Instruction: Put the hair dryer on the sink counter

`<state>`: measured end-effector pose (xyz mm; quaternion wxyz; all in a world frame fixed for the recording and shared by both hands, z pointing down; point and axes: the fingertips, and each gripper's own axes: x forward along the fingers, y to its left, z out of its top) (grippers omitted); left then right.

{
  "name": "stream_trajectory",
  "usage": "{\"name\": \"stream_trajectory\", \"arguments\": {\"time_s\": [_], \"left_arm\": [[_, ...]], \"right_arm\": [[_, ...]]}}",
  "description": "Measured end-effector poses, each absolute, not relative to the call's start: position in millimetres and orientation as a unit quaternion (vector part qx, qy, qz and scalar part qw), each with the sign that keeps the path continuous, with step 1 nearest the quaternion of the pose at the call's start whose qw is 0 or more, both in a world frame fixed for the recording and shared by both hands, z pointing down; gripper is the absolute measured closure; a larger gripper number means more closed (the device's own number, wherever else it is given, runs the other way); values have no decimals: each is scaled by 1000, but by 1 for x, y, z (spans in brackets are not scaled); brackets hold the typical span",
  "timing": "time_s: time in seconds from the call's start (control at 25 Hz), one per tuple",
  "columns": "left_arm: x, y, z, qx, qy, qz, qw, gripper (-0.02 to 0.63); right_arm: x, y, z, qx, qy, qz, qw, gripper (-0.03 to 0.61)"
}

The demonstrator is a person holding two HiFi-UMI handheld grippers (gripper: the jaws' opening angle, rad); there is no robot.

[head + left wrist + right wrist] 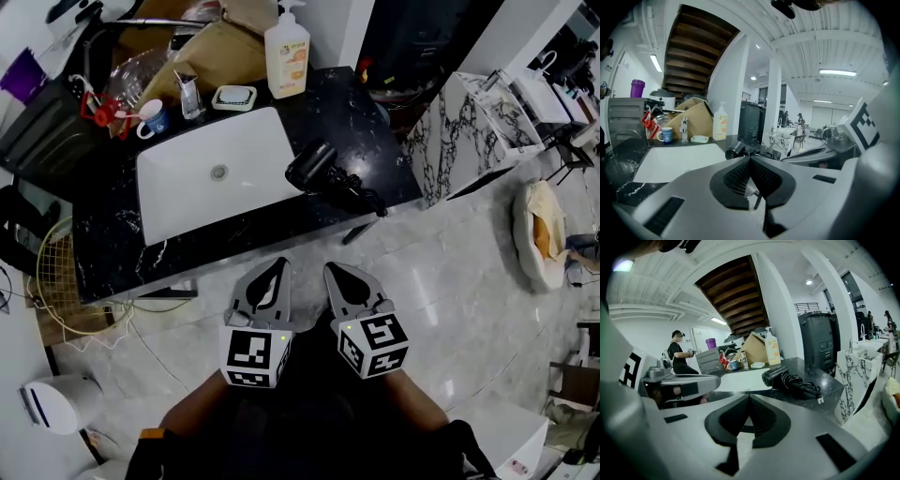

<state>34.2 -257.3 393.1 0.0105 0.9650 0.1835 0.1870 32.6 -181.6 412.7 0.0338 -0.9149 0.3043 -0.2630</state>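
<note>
Nearest, the left gripper [272, 281] and right gripper [339, 284] are hanging side by side over the floor, each with its jaws pressed together on nothing. Farther off, the hair dryer [314, 167] is lying on the black counter [112, 234], just right of the white basin [187, 187], so the task is looking done. Its cord [361, 195] is bunching toward the near right corner. It is probably a rigid, smooth, top-heavy shell, and gripping the narrow handle rather than the rounded barrel is looking safest.
</note>
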Motion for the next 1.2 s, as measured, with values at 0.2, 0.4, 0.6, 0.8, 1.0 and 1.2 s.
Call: {"name": "stream_trajectory", "arguments": {"time_s": [0.2,0.4,0.6,0.8,1.0,1.2], "left_arm": [[36,-256,394,965,180,189,11,606],[36,-255,393,965,185,186,10,606],[35,-258,390,965,188,183,9,606],[32,-265,389,966,185,180,10,606],[30,-274,387,968,176,176,14,606],[28,-277,385,969,175,173,14,606]], "right_arm": [[34,-180,412,-914,311,-259,29,565],[33,-177,415,-915,304,-264,36,565],[33,-179,412,-917,299,-260,39,565],[31,-185,410,-918,300,-258,39,565],[29,-192,409,-917,306,-255,36,565],[28,-197,407,-917,308,-252,34,565]]}}
